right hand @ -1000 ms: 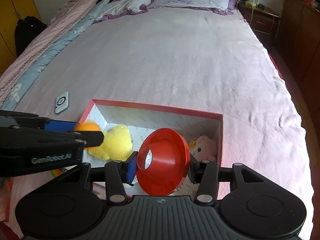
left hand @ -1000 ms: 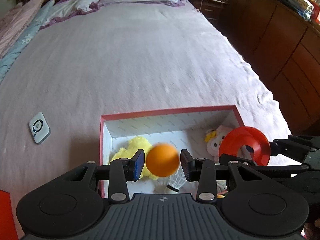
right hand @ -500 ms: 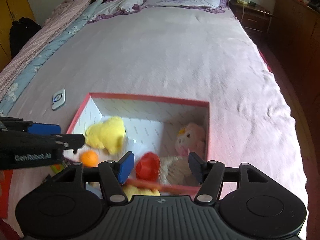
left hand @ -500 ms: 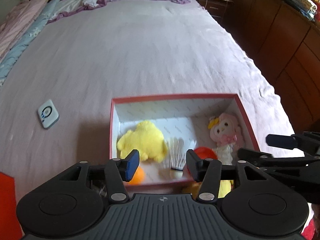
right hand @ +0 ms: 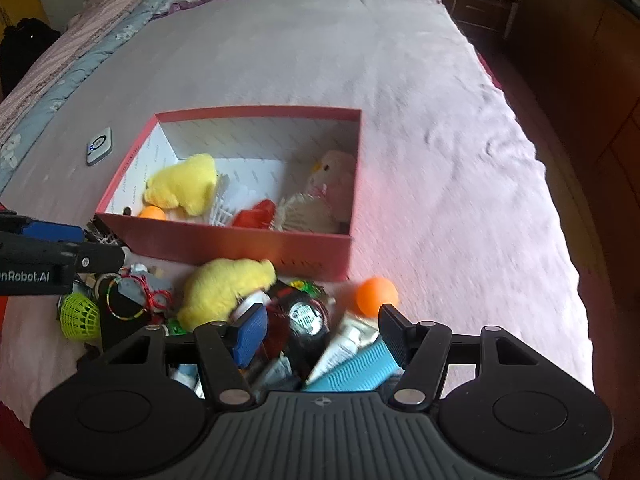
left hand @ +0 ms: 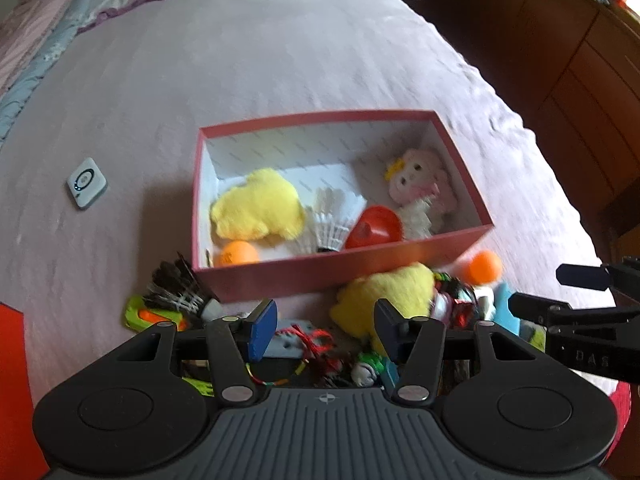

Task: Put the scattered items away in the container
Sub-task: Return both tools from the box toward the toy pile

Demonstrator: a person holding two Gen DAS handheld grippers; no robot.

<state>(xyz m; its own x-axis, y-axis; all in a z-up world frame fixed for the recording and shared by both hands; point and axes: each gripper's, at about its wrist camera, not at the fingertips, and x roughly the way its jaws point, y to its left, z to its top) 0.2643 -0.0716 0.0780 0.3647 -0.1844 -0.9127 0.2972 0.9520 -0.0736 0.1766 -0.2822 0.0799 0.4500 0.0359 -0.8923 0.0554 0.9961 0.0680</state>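
Note:
A red box on the bed holds a yellow plush, an orange ball, a white shuttlecock, a red cone and a pink doll. In front of the box lies a heap: another yellow plush, a second orange ball, a black shuttlecock, a green shuttlecock, a blue comb. My left gripper and right gripper hover open and empty over the heap.
A small white device lies on the bedspread left of the box. Pillows and folded quilts line the far left. Wooden cabinets stand along the right, beyond the bed's edge. A red object sits at the near left.
Both grippers opened: the orange ball and red cone dropped into the box. Both then drew back toward me, bringing the heap in front of the box into view.

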